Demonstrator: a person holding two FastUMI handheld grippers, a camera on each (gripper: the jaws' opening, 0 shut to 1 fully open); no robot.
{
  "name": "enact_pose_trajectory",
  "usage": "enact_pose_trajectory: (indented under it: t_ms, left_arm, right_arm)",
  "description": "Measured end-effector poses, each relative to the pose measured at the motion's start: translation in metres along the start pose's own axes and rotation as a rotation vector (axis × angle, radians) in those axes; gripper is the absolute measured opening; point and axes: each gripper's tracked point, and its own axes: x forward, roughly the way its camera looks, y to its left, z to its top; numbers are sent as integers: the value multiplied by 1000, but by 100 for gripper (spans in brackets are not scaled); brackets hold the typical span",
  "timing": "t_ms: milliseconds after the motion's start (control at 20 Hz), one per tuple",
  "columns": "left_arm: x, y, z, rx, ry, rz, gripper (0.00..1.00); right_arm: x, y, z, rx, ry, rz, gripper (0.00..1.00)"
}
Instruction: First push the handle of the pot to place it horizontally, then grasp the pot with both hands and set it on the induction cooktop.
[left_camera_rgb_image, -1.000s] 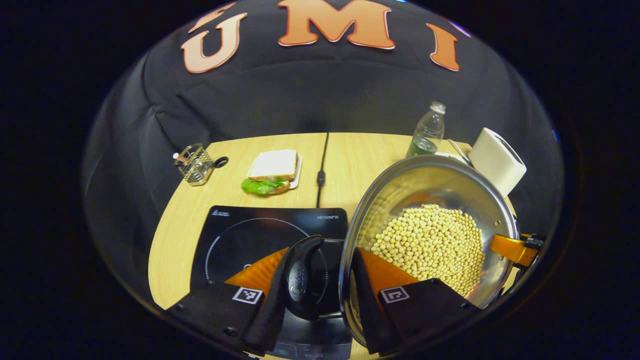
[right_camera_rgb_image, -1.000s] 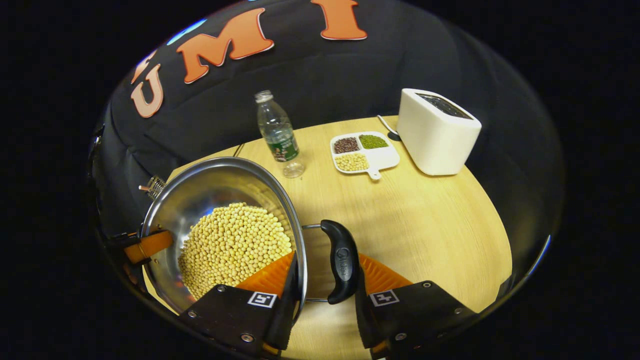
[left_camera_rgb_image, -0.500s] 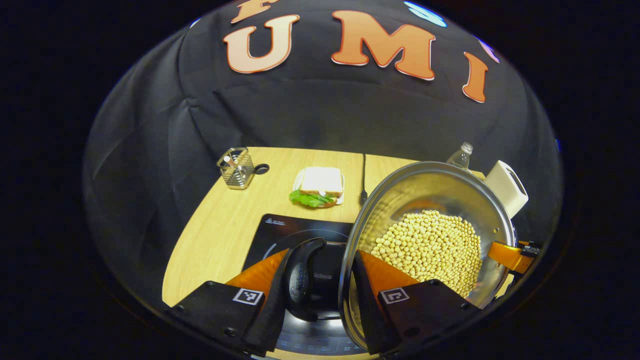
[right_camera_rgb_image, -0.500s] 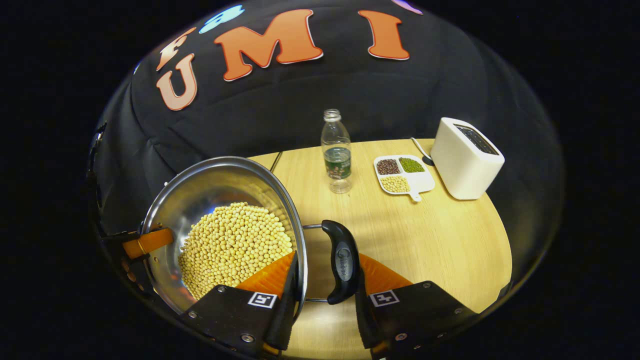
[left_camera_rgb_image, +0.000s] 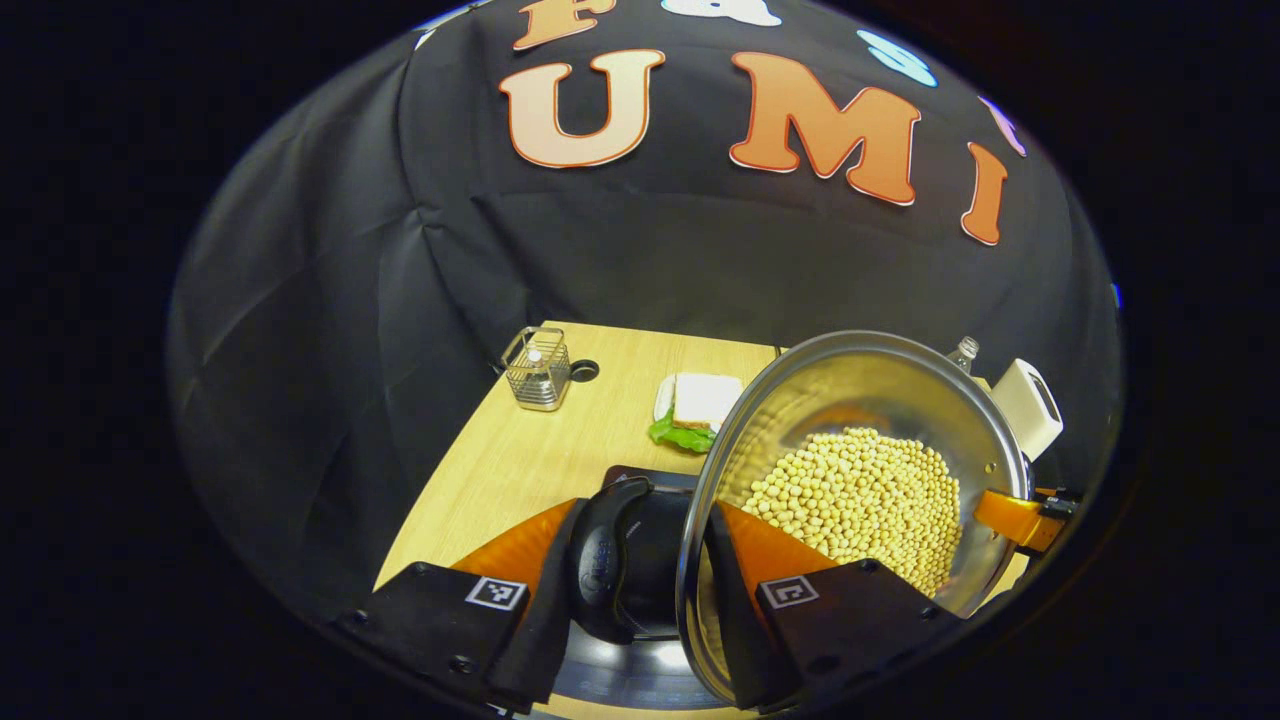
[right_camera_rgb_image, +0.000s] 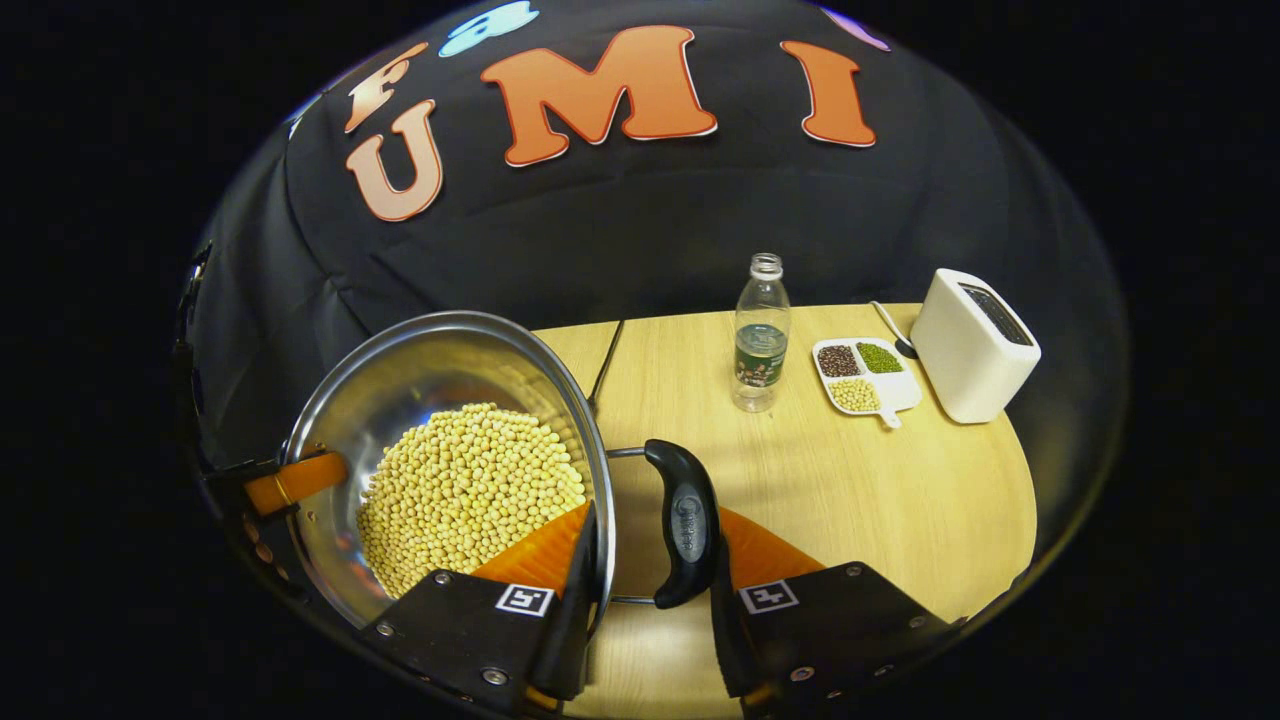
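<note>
Fingers (left_camera_rgb_image: 545, 610) of both grippers clamp the pot (left_camera_rgb_image: 860, 400) by its handles (right_camera_rgb_image: 683, 520), beans (right_camera_rgb_image: 470, 490) inside.

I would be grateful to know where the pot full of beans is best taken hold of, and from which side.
By its two black side handles, one claw from each side. The pot is wide, round and loaded with beans, so opposite grips keep it level. The right handle and left handle stick out flat, each sitting between a claw's fingers.
</note>
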Motion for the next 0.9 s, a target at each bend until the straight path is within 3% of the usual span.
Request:
enact_pose_trajectory:
  t_ms: [100,250,300,400,450,550,600,900]
  left_arm:
    - [-1,0,0,-2,3,4,70]
    - [0,-3,3,5,22,8,70]
    - [-1,-4,3,5,27,8,69]
    - [0,-3,4,2,41,4,70]
    - [1,-3,5,0,53,-1,70]
    - [4,-3,5,0,71,-11,71]
    - [5,-3,4,2,79,-14,70]
    - [10,-2,3,-12,138,-30,71]
  right_arm:
    - [2,14,-6,4,4,3,48]
    - [11,29,-18,15,26,3,53]
    - [14,34,-21,18,33,2,48]
    - [21,39,-28,14,47,-4,48]
    - [23,40,-31,16,51,-10,53]
    - [27,43,-36,18,65,-21,49]
    - [30,45,-39,20,75,-25,53]
    - [38,50,-47,13,132,-49,53]
